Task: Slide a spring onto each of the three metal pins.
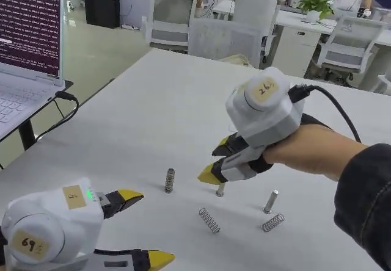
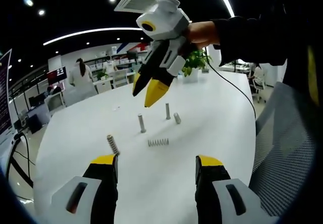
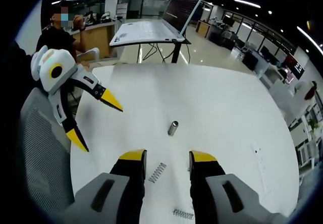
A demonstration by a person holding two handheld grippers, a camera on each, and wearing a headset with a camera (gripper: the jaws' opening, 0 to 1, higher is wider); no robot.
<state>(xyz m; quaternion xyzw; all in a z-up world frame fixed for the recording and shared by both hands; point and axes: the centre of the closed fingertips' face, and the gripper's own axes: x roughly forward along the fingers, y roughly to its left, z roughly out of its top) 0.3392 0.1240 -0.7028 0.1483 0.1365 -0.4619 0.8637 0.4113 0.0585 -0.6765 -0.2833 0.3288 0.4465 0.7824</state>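
The left hand-held gripper (image 1: 146, 227) is wide apart over the counter (image 1: 153, 112); the right hand-held gripper (image 1: 215, 159), narrowly apart, hovers above a pin (image 1: 220, 190).

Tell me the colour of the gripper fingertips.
Yellow, on both left gripper and right gripper; clearest in the left gripper view.

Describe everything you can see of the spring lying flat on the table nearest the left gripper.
The spring is a small open coil of thin silvery wire, metal by its look. It lies on its side, diagonal in the head view, on the white table, touching nothing else. It sits ahead of the left gripper, whose jaws are open and hold nothing.
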